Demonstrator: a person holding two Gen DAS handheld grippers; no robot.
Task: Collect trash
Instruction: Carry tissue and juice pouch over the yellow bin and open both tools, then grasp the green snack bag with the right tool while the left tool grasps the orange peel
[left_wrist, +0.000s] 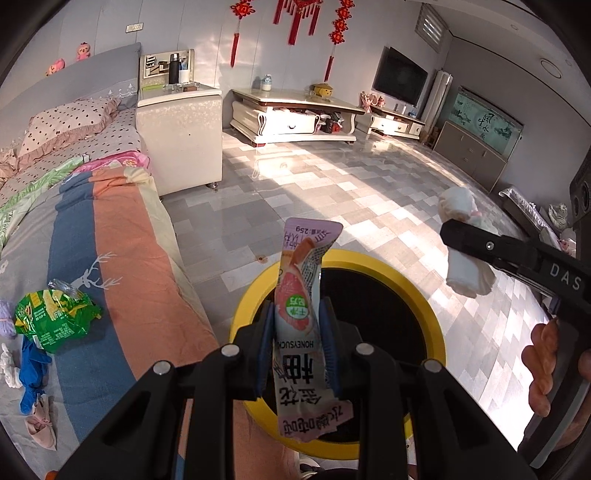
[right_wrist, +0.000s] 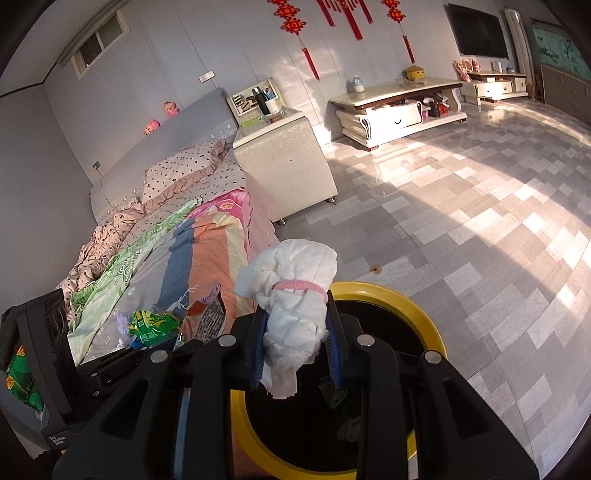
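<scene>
Above the yellow-rimmed trash bin (left_wrist: 424, 295) that stands on the tiled floor (left_wrist: 351, 192) beside the bed (left_wrist: 122, 258), both tools hold rubbish. Clamped between the blue pads of the left tool (left_wrist: 297, 332) is a pink candy sachet (left_wrist: 301, 295), upright over the bin's dark mouth; its print reads "HONEYSUCK…" and "25g", along with large Chinese characters and a green round logo. Pinched in the right tool (right_wrist: 297, 328) is a wad of white tissue (right_wrist: 291, 295) with a pink band round it, likewise over the bin's rim; in the left wrist view this tool's black body shows the letters "DAS", with a hand (left_wrist: 543, 365) gripping its handle. Left on the bed's striped cover lies a crumpled green snack wrapper (left_wrist: 55, 317), whose print is too creased to read, close to a blue cloth (left_wrist: 33, 373).
</scene>
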